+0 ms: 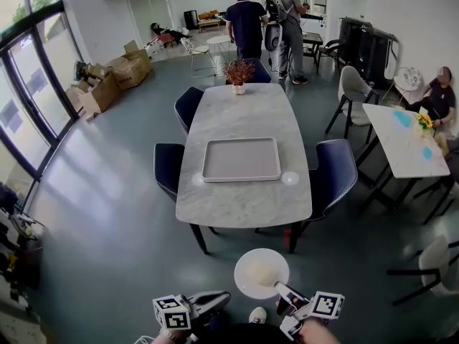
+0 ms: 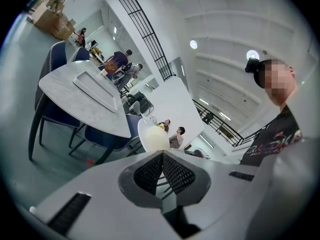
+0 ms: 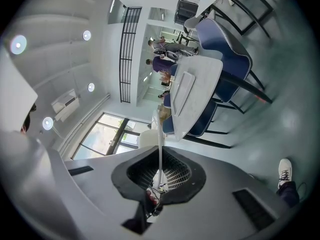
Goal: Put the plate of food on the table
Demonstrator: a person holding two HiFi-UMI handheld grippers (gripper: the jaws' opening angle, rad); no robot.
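A white plate (image 1: 262, 272) with a pale mound of food hangs low in the head view, short of the grey marble table (image 1: 244, 203). My right gripper (image 1: 287, 292) is shut on the plate's near rim. In the right gripper view the plate (image 3: 160, 134) shows edge-on between the pressed jaws (image 3: 160, 160). My left gripper (image 1: 213, 303) is to the left of the plate, shut and holding nothing. Its jaws (image 2: 162, 156) meet in the left gripper view, with the plate (image 2: 152, 136) just beyond them. An empty grey tray (image 1: 241, 178) lies in the middle of the table.
A potted plant (image 1: 239, 72) stands at the table's far end. Dark blue chairs (image 1: 333, 174) (image 1: 168, 167) flank the table. Two people (image 1: 245, 21) stand beyond it. A second table (image 1: 401, 138) with a seated person (image 1: 436, 95) is at the right. Cardboard boxes (image 1: 107, 77) sit far left.
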